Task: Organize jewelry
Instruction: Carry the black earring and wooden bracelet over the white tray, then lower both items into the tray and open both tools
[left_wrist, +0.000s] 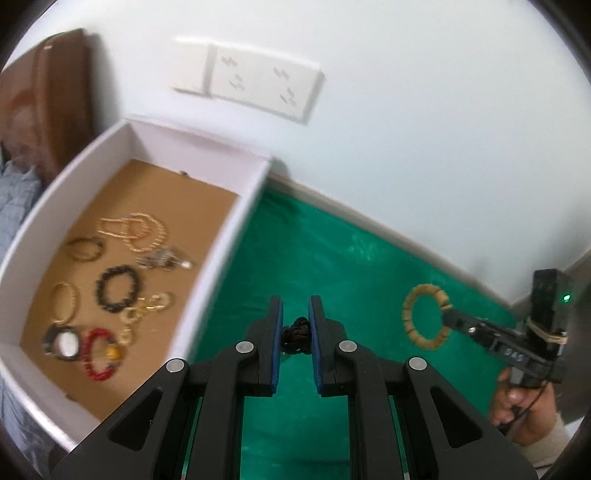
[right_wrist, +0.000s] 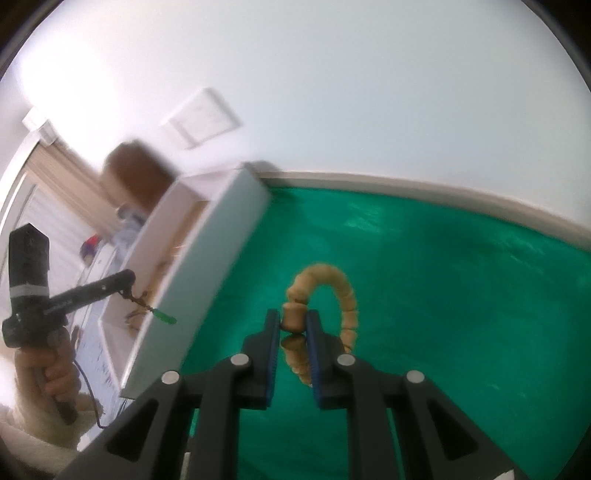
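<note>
Left gripper pinching dark knotted cord beside white box; right gripper clamped on tan beaded bracelet above green mat.

A home room, likely a bedroom: a white painted wall carries a double socket plate, a brown wooden headboard-like panel stands beside checked bedding, and beige curtains hang by a window, with a green cloth over the table
</note>
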